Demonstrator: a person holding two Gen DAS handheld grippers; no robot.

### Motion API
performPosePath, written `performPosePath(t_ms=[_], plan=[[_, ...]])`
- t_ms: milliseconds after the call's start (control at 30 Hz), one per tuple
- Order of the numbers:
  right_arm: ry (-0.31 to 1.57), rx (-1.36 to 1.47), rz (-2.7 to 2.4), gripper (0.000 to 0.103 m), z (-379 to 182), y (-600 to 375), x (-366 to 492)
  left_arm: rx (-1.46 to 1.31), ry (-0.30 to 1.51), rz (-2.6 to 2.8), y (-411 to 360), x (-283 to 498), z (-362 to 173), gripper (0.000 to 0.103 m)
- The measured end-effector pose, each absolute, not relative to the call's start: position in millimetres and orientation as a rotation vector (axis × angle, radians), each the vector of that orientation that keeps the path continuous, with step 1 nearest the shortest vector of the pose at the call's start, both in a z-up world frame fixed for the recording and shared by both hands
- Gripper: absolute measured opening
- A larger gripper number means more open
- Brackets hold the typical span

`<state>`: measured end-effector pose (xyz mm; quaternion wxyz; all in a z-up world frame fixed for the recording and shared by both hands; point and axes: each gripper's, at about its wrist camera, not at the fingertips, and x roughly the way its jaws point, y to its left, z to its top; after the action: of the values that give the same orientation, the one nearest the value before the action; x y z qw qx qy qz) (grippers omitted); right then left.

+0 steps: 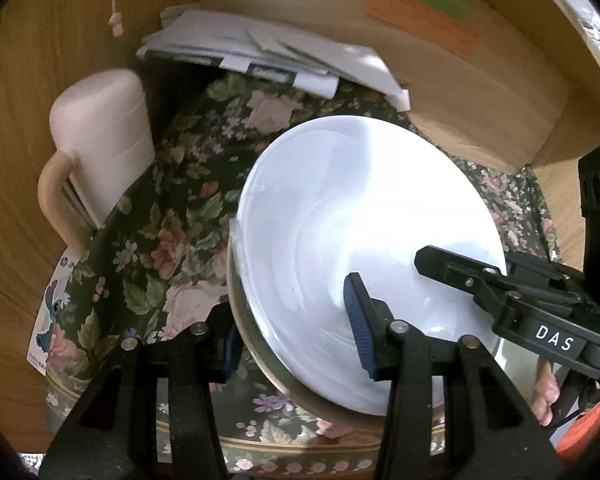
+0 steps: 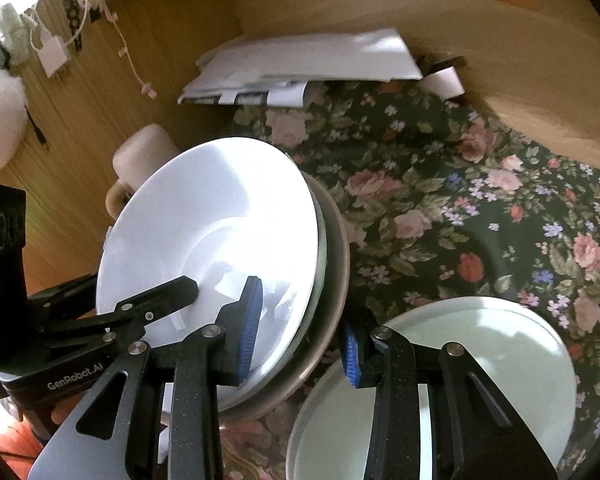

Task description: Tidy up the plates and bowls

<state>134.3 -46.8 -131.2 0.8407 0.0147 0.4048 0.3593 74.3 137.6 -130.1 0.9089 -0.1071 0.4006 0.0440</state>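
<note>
In my left view, the left tool (image 1: 296, 330) has its fingers spread around the near rim of the stacked bowls: one blue pad (image 1: 360, 324) sits inside the white bowl (image 1: 364, 216), the other is outside, low against the stack's outer wall. I cannot tell whether the pads press the rim or just straddle it. The white bowl is nested in a metal bowl (image 1: 260, 364), and the pair tilts up on edge over the floral cloth (image 1: 172, 208) that covers the bench.

From the right view, the right tool (image 2: 300, 330) straddles the same stack from the other side, one pad within the white bowl (image 2: 204, 216), the other outside the metal bowl (image 2: 336, 240); again I cannot say whether it grips. Just beside it, lower right, a pale green plate (image 2: 500, 360) lies flat on the cloth (image 2: 440, 184).

Farther off, a cream mug (image 1: 100, 136) stands upside down near the left wooden wall (image 1: 24, 128). Beyond it, a stack of papers (image 1: 268, 52) rests against the back corner, and a thin cord (image 1: 116, 4) hangs down the wall.
</note>
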Motion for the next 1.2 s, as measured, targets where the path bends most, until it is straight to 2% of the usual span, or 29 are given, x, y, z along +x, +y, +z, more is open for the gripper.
performPosePath(t_ms=[567,1200], plan=[[0.773,0.087,0.668,0.032,-108,-114,117,-0.182,0.784,-0.019,77,76,-108,0.046],[0.799,0.159,0.580,0.031,-123,-189,107,-0.161,0.840,-0.091,-2,83,-126,0.046]])
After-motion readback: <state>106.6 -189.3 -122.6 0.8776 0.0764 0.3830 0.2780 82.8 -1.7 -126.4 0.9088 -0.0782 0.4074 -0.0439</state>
